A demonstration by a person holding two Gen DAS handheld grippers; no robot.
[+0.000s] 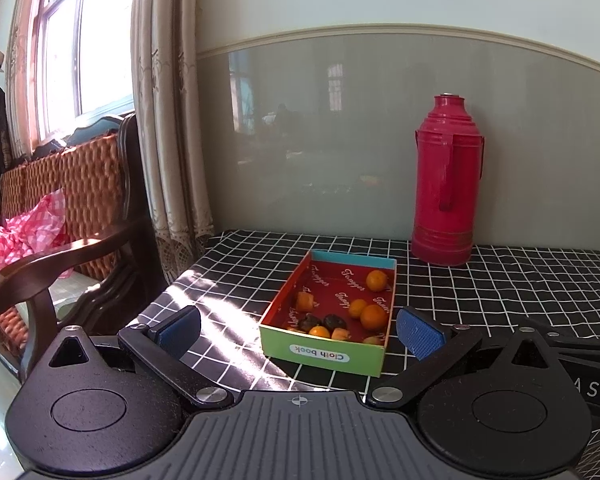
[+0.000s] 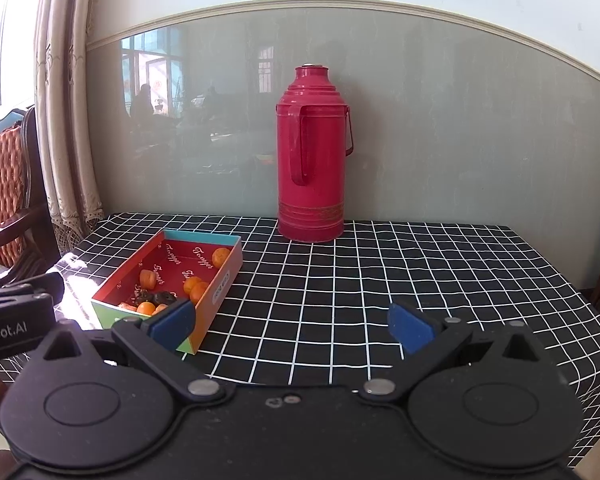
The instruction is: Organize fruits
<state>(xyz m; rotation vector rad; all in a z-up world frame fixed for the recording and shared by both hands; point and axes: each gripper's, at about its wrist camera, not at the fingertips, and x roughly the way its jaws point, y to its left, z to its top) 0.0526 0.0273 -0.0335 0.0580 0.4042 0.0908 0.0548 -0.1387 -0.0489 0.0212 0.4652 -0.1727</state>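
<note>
Bare checked tablecloth (image 2: 380,280) is seen right of the open box (image 2: 216,296), unobstructed up to the red thermos (image 2: 312,160) at the wall. Box left side is flanked by chair arm (image 1: 60,256) and curtain (image 1: 168,120).

The right gripper's finger (image 2: 172,320) hides the box's (image 2: 220,280) near corner.

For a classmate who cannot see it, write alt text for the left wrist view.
An open box holding small orange and dark fruits sits on a black checked tablecloth, framed by the open left gripper, which holds nothing. A red thermos stands behind by the wall.
</note>
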